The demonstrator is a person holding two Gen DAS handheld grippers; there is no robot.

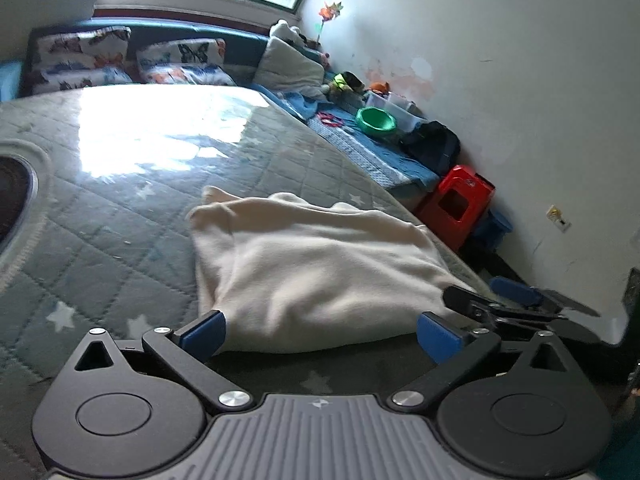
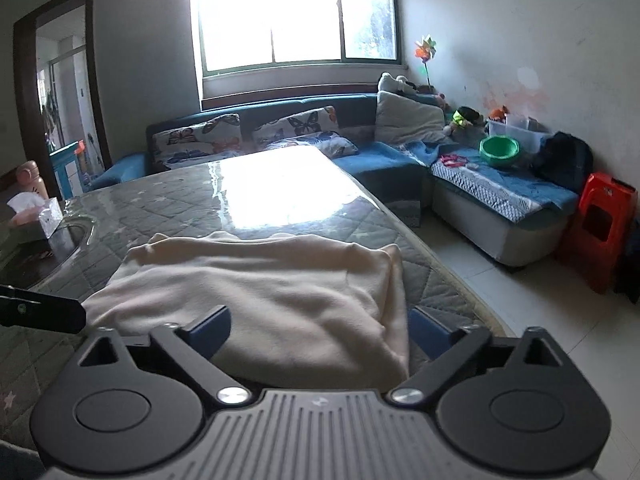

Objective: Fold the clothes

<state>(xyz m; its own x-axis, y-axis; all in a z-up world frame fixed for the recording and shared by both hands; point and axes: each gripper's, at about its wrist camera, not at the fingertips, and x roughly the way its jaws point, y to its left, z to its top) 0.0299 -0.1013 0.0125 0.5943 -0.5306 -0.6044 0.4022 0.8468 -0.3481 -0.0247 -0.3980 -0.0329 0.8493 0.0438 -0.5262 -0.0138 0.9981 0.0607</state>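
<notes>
A cream fleece garment [image 1: 316, 268] lies folded into a rough rectangle on the quilted grey table cover [image 1: 120, 208]. It also shows in the right wrist view [image 2: 260, 288]. My left gripper [image 1: 320, 334] is open, its blue pads on either side of the garment's near edge, holding nothing. My right gripper [image 2: 320, 332] is open too, just in front of the garment's near edge. The right gripper also appears in the left wrist view [image 1: 520, 304] at the garment's right corner. The tip of the left gripper shows at the left edge of the right wrist view [image 2: 40, 312].
A blue sofa [image 2: 360, 160] with butterfly cushions runs behind and right of the table. A green bowl [image 2: 500, 152], plastic boxes and a black bag sit on it. A red stool [image 2: 608, 224] stands by the wall. A tissue box [image 2: 36, 212] sits at the table's left.
</notes>
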